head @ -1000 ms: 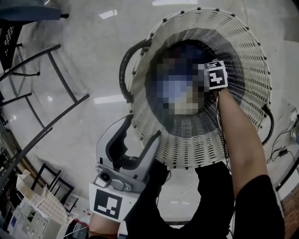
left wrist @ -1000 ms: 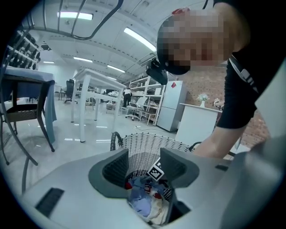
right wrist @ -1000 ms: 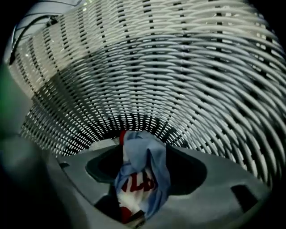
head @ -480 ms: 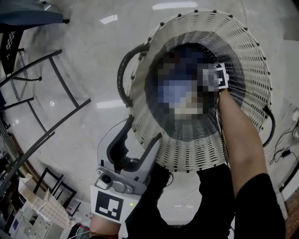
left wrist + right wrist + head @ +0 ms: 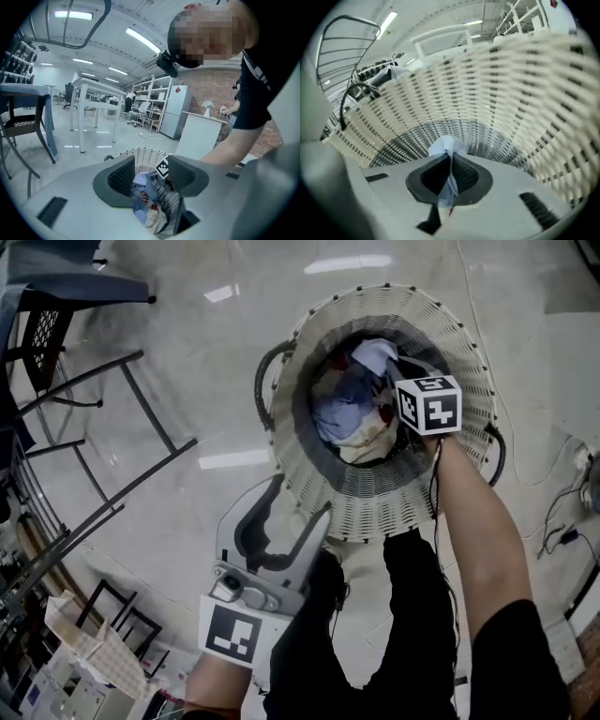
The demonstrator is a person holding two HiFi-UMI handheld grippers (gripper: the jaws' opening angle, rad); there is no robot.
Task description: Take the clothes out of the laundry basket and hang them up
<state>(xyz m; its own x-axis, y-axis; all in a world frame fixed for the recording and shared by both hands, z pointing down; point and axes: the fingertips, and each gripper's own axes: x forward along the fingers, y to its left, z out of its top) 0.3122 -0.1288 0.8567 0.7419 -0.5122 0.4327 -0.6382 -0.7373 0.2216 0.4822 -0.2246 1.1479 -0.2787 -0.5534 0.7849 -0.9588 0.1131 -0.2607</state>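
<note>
Looking steeply down from the head view onto a glossy pale floor [image 5: 187, 352].

Far left: a dark metal rack [image 5: 112, 442] of slanted bars stands on the floor, well apart from the basket.

Lower centre-left: the left gripper [image 5: 298, 505] is held outside the basket, close by its near wall; whether they touch cannot be told. Its fingers [image 5: 117, 180] stand wide apart with nothing pressed between the pads. In the left gripper view, the basket and its contents show beyond the gap.

Centre: a white woven laundry basket [image 5: 375, 512] stands upright on the floor, with a dark loop handle [image 5: 265, 381] on its left side. The clothes [image 5: 339, 413], a heap of pale blue and cream fabric with red print, lie inside at the bottom.

Centre-right: the right gripper [image 5: 449, 176] reaches down into the basket along its right inner wall, with its marker cube [image 5: 428, 404] uppermost. Its fingers are closed together on a fold of a light-blue garment [image 5: 447, 149], which stands up in a thin ridge between the pads.

Right: the person's bare forearm [image 5: 473, 521] runs from the cube toward the lower frame edge.
</note>
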